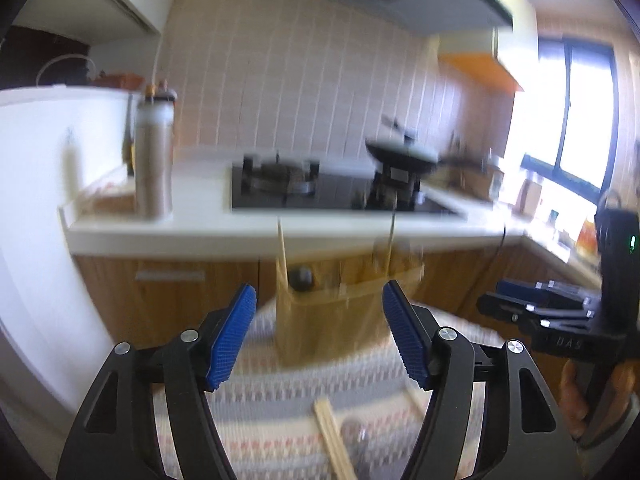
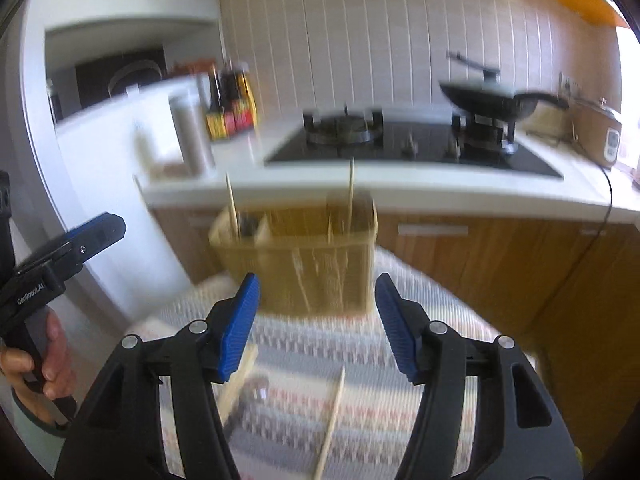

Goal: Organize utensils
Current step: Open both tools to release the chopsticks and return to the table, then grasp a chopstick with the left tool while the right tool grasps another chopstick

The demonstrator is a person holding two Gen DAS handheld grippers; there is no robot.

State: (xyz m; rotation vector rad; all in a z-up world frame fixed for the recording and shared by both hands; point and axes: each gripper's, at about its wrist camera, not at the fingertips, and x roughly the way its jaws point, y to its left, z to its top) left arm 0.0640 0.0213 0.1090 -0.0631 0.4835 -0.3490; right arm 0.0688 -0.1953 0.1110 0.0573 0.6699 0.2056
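Right wrist view: right claw (image 2: 316, 328) jaws apart, nothing btwn pads. Loose chopstick (image 2: 332, 428) lies just below it on striped mat (image 2: 340, 344), long axis running roughly away from camera twd wooden holder (image 2: 296, 264), which stands upright straight ahead w/ sticks already in it. Left claw (image 1: 318, 338) also parted, empty; chopstick pair (image 1: 334, 440) near its right finger. Spoon-like item (image 2: 256, 390) beside the pair, blurred. Stove behind holder, well clear.

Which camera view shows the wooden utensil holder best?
The right wrist view: the wooden utensil holder shows its open top, dividers and upright chopsticks. The left wrist view shows it blurrier and lower, top rim barely visible.
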